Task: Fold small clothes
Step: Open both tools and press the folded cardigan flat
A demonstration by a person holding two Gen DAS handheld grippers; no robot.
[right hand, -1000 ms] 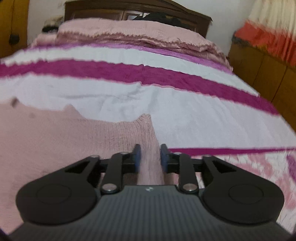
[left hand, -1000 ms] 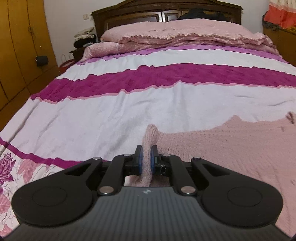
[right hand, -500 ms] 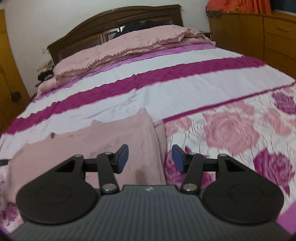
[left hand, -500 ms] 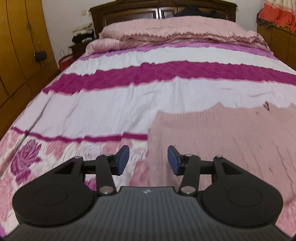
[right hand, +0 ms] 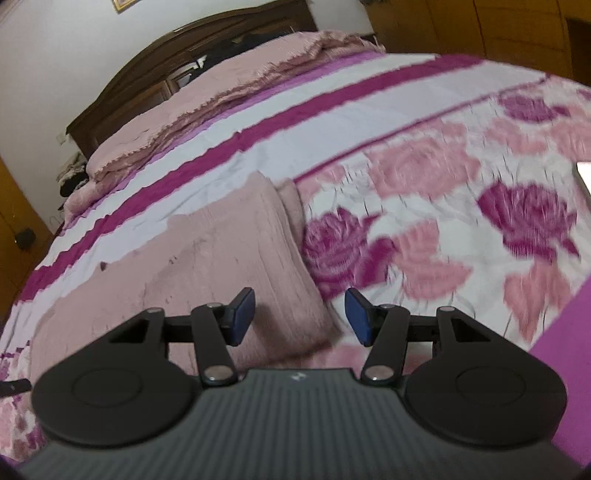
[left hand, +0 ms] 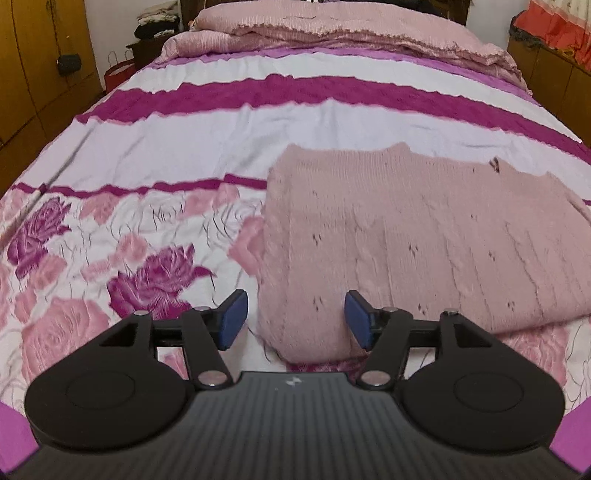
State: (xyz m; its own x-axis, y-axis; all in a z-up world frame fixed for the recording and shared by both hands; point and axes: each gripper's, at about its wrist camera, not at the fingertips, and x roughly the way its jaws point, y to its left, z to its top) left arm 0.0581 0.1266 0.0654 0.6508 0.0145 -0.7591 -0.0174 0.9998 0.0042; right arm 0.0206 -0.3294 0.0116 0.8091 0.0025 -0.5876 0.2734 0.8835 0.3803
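A pink knitted garment lies folded flat on the bedspread, its near left corner just beyond my left gripper. That gripper's jaws are opening, with the blue pads apart and pressing on nothing; the garment's corner shows in the gap between them. In the right wrist view the same garment lies to the left, its near right corner under my right gripper. The right gripper stands open and holds nothing, and this view is tilted.
A folded pink quilt lies at the head of the bed before a dark wooden headboard. Wooden wardrobes line the left side. A wooden cabinet with orange cloth stands at the right.
Both grippers let go of the garment's edge, opened and drew back toward the foot of the bed. The garment now lies flat and folded. The right wrist view has rolled.
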